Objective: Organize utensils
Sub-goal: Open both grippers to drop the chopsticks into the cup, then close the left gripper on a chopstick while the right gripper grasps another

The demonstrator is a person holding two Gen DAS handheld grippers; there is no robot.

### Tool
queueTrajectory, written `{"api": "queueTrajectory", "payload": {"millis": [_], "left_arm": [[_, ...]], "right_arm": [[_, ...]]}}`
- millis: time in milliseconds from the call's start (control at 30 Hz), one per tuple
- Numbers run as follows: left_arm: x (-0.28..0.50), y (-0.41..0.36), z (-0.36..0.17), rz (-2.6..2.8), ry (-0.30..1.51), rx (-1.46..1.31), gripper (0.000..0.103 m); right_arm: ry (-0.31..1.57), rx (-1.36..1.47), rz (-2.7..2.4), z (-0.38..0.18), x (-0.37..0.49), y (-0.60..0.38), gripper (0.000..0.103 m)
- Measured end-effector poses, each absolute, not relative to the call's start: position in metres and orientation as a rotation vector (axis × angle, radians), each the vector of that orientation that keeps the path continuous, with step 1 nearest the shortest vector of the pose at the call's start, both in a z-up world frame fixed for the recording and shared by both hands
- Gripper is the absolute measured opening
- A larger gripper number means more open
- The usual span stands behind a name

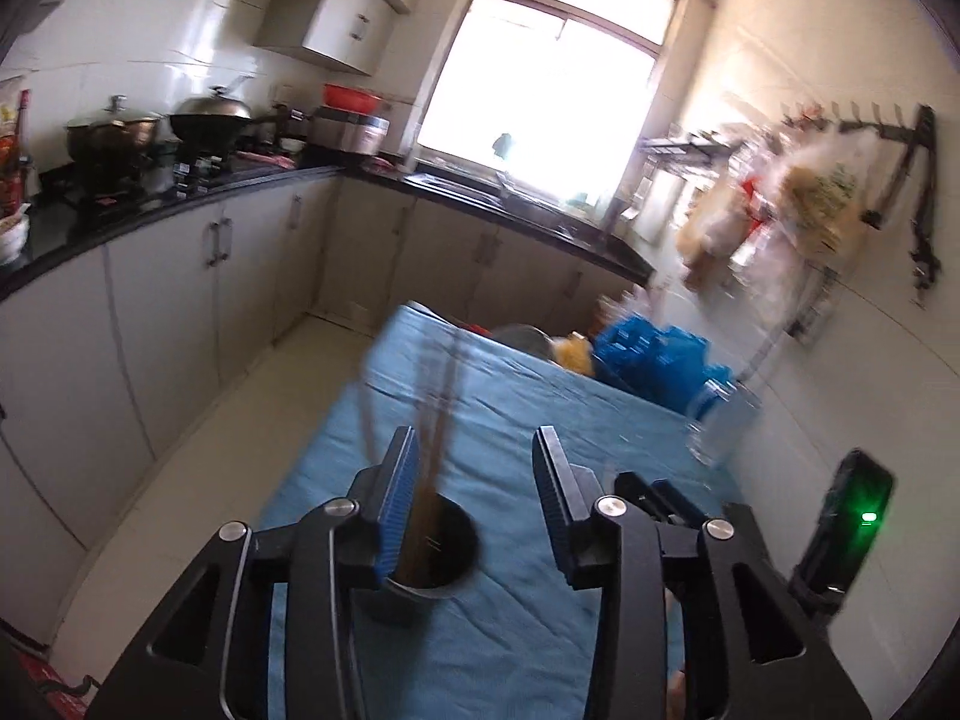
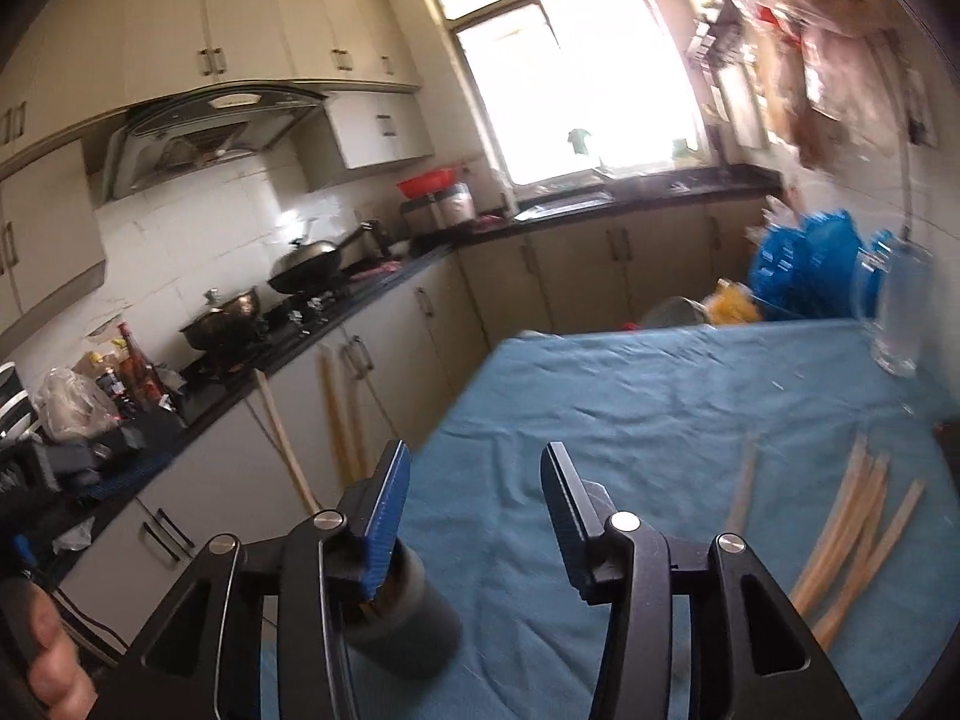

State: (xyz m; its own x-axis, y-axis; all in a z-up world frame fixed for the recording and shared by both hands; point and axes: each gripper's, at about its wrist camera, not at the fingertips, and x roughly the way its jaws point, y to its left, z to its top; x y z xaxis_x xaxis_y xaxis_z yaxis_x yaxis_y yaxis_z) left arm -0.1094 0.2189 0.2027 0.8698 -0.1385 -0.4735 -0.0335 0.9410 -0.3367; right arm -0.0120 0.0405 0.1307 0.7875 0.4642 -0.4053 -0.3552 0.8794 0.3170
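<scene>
Both grippers, left [image 1: 477,465] and right [image 2: 477,483], have jaws apart, empty. Some chopsticks [image 1: 435,420] stand in the holder [image 1: 429,564]. Next, probably: collect loose chopsticks [image 2: 840,534] from the tabletop [image 2: 630,408].

1. A table covered by a blue cloth [image 2: 630,396] carries everything.
2. A dark cylindrical holder [image 1: 429,564] stands on the cloth beside the left-hand finger in both views, with chopsticks [image 1: 441,420] upright in it.
3. Loose wooden chopsticks [image 2: 852,528] lie fanned on the cloth, right of the right-hand finger.
4. A clear glass jar [image 2: 900,312] stands near the far right edge, well beyond the fingertips.
</scene>
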Motion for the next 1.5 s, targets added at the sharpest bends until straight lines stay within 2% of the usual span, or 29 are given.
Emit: {"api": "queueTrajectory", "payload": {"millis": [300, 600, 900, 1167, 1367, 1400, 1467, 1500], "left_arm": [[-0.096, 0.121, 0.169, -0.235, 0.676, -0.288, 0.044], [-0.029, 0.043, 0.114, -0.259, 0.857, -0.189, 0.044], [0.059, 0.014, 0.063, -0.178, 0.996, -0.159, 0.044], [0.125, -0.007, 0.034, -0.120, 1.062, -0.115, 0.044], [0.148, -0.013, 0.023, -0.126, 1.095, -0.026, 0.044], [0.150, -0.014, 0.024, -0.129, 1.095, -0.015, 0.042], [0.152, -0.017, 0.024, -0.124, 1.103, 0.019, 0.025], [0.152, -0.019, 0.024, -0.115, 1.105, 0.049, 0.012]], "right_arm": [[0.595, 0.286, 0.204, 0.083, -0.044, -0.097, 0.053], [0.668, 0.423, 0.054, 0.041, -0.049, -0.206, 0.053], [0.804, 0.524, 0.114, 0.017, 0.008, -0.229, 0.053], [0.963, 0.458, 0.039, 0.005, 0.071, -0.230, 0.051], [1.021, 0.305, -0.028, 0.003, 0.091, -0.216, 0.037], [1.030, 0.283, -0.039, 0.003, 0.094, -0.214, 0.035], [1.047, 0.236, -0.057, 0.004, 0.100, -0.210, 0.032], [1.056, 0.201, -0.064, 0.004, 0.103, -0.208, 0.027]]}}
